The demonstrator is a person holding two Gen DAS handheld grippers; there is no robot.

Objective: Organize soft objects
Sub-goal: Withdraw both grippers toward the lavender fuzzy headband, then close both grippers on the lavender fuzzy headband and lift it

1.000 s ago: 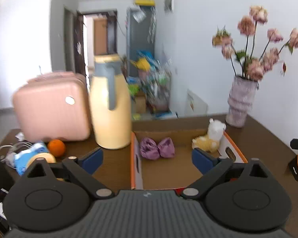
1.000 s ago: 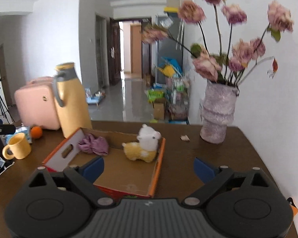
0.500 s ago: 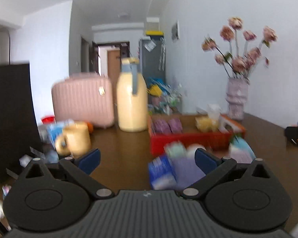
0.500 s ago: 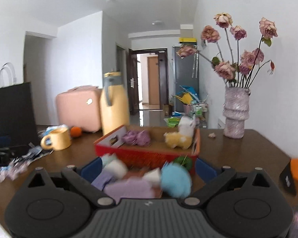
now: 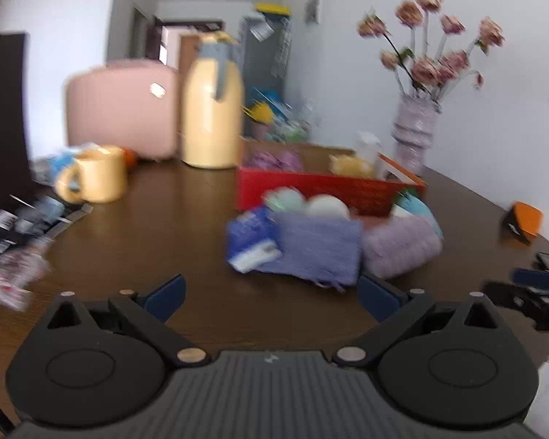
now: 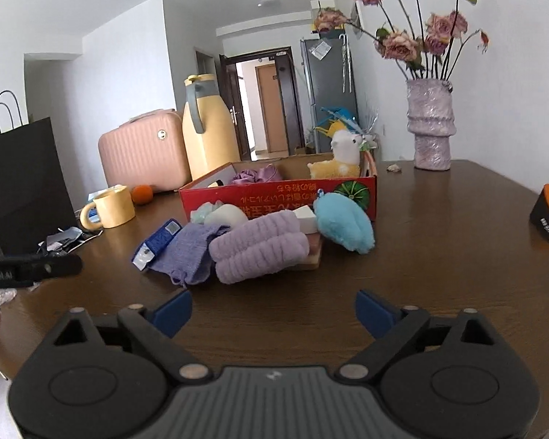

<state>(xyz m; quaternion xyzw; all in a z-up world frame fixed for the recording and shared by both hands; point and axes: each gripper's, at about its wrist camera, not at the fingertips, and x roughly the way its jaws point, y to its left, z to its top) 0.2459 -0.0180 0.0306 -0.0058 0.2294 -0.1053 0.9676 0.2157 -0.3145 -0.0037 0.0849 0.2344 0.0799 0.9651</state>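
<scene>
A red cardboard box [image 6: 278,197] [image 5: 329,190] holds a purple scrunchie [image 6: 256,175] and a yellow-and-white alpaca plush [image 6: 342,157]. A pile lies on the table before it: a lilac fluffy headband [image 6: 260,248] [image 5: 399,245], a violet knitted cloth [image 6: 190,252] [image 5: 318,248], a light blue plush [image 6: 344,226], a blue packet [image 6: 157,241] [image 5: 249,241] and a white sponge [image 6: 227,216]. My right gripper [image 6: 272,307] hovers low just short of the headband. Its jaws are closing with nothing between them. My left gripper [image 5: 271,292] is open and empty, near the cloth.
A yellow mug [image 6: 113,206], an orange [image 6: 142,194], a yellow jug [image 6: 208,131] and a pink case [image 6: 142,153] stand left of the box. A vase of flowers [image 6: 430,128] is at the back right. A black bag [image 6: 22,183] and wrappers [image 6: 62,237] crowd the left edge.
Both grippers came down and back from above the box to just over the table. The pile in front of the box came into view and now lies right ahead.
</scene>
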